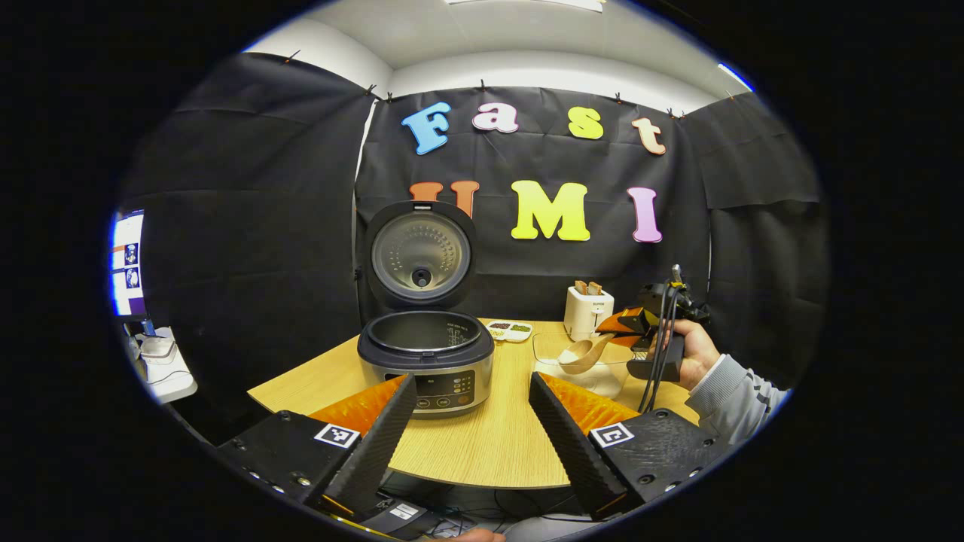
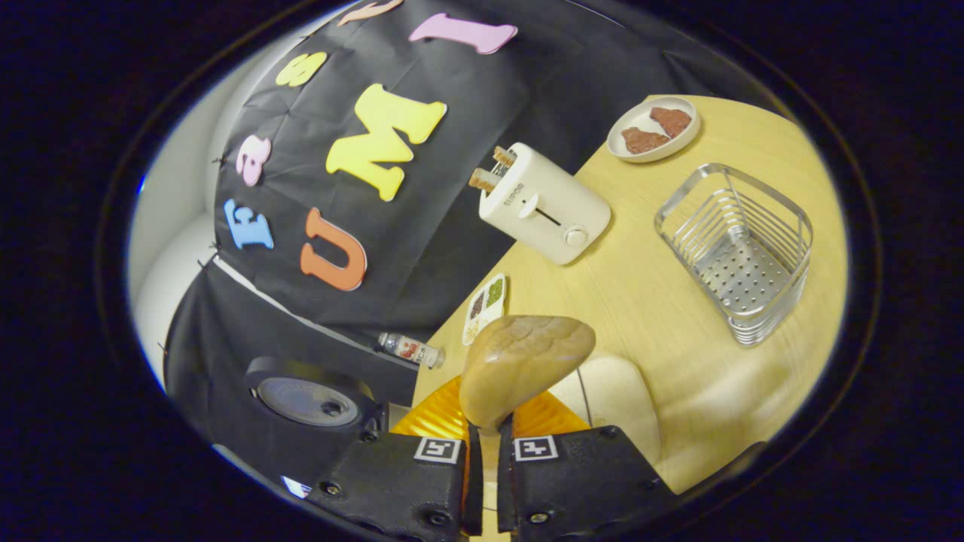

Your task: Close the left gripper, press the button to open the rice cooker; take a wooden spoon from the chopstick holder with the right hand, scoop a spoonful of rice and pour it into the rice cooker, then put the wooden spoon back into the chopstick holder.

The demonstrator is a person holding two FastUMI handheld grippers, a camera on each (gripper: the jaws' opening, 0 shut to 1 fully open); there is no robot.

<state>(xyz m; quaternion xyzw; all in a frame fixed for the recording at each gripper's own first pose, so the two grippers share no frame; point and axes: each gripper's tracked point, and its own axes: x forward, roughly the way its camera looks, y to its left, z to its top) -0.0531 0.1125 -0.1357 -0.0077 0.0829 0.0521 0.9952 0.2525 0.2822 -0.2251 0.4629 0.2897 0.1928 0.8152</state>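
The rice cooker [image 1: 425,361] stands on the round wooden table [image 1: 497,444] with its lid [image 1: 420,256] swung up and the inner pot showing dark. My left gripper [image 1: 471,421] hangs open just in front of it, holding nothing. To the right, a hand holds my right gripper [image 1: 640,327], which carries the wooden spoon [image 1: 586,354] over a clear container [image 1: 553,348]. In the right gripper view the right gripper [image 2: 486,444] is shut on the handle of the wooden spoon [image 2: 523,365], whose bowl tilts above white rice [image 2: 617,391]. The wire chopstick holder [image 2: 734,252] stands empty to the right.
A white toaster [image 2: 542,211] with bread in it stands near the wall, also seen as the toaster [image 1: 588,309]. A plate [image 2: 654,128] with reddish pieces, a divided seasoning tray [image 2: 486,305] and a small bottle [image 2: 410,348] lie along the table's far side.
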